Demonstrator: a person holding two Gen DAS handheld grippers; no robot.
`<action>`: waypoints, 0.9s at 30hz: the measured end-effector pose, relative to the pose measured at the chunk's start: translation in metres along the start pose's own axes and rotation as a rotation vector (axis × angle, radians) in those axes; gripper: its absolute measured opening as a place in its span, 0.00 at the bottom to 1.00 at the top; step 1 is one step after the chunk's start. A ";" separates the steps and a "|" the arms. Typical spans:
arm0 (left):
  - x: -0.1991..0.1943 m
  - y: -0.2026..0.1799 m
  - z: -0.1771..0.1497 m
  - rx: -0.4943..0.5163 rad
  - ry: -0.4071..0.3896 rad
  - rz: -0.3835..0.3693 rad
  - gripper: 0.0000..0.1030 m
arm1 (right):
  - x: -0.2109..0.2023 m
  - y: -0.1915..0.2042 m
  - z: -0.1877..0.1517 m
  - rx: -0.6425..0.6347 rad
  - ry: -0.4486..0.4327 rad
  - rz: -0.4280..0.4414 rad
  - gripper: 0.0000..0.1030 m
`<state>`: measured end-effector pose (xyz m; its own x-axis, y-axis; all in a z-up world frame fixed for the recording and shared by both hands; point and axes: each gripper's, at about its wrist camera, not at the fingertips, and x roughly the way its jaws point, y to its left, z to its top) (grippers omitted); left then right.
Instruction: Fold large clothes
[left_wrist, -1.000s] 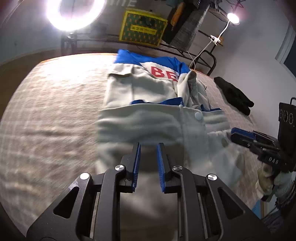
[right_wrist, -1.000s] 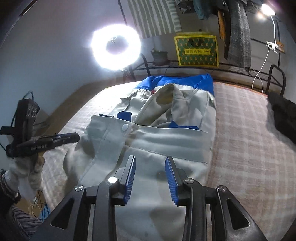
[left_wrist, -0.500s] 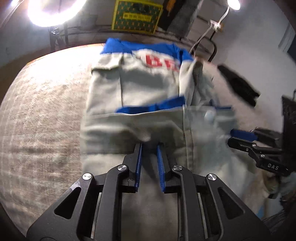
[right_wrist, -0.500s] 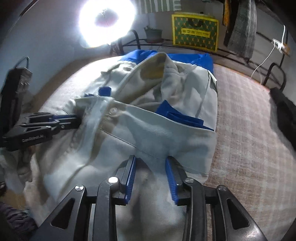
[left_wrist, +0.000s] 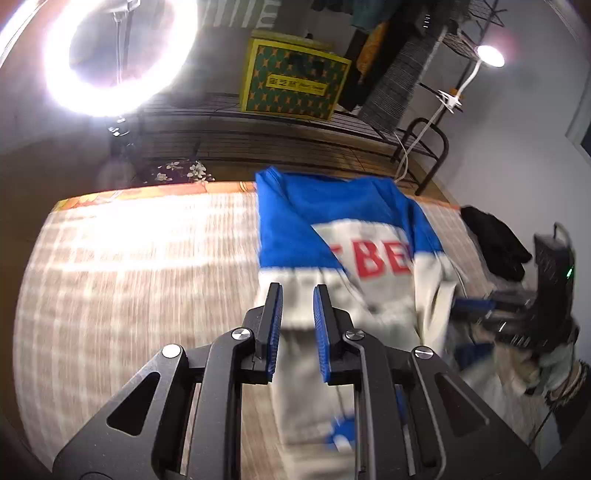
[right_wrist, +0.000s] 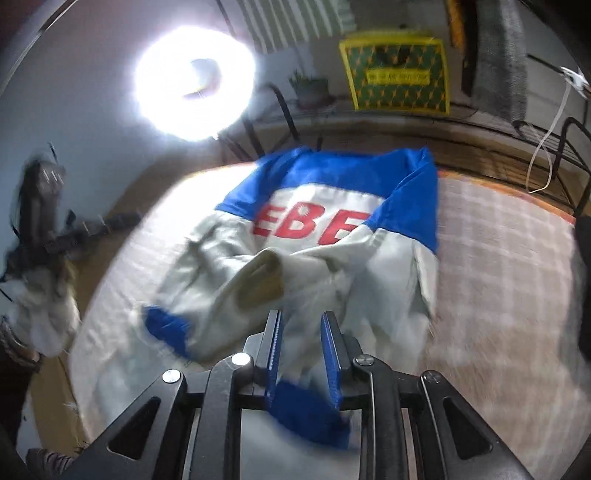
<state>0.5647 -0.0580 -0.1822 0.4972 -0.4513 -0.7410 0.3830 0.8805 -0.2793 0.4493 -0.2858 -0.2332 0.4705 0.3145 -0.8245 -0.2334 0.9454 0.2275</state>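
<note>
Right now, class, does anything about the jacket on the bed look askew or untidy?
Yes. The white and blue jacket is bunched rather than flat: a sleeve cuff gapes open over its middle, and the lower part is crumpled towards the right gripper, which has just been closing with cloth between its jaws.

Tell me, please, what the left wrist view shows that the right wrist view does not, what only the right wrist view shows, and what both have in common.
Only the left wrist view shows the lit desk lamp, the black garment lying whole on the bed, and the left gripper up close, with pale cloth between its fingers.

Only the right wrist view shows the potted plant and the right gripper up close; its jaws have just been closing around cloth.

Both show the blue and white jacket with red letters, the ring light, the yellow box and the checked bedcover.
</note>
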 end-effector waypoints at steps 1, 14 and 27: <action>0.006 0.003 0.004 -0.007 0.002 -0.003 0.15 | 0.011 0.000 0.003 -0.002 0.018 -0.004 0.21; 0.101 0.065 0.053 -0.293 0.024 -0.192 0.52 | -0.023 -0.053 0.036 -0.020 -0.141 0.110 0.55; 0.159 0.059 0.079 -0.286 0.127 -0.253 0.54 | 0.038 -0.175 0.073 0.352 -0.206 0.164 0.56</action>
<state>0.7279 -0.0892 -0.2688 0.3079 -0.6533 -0.6917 0.2398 0.7568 -0.6081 0.5703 -0.4326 -0.2666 0.6194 0.4399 -0.6503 -0.0321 0.8418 0.5388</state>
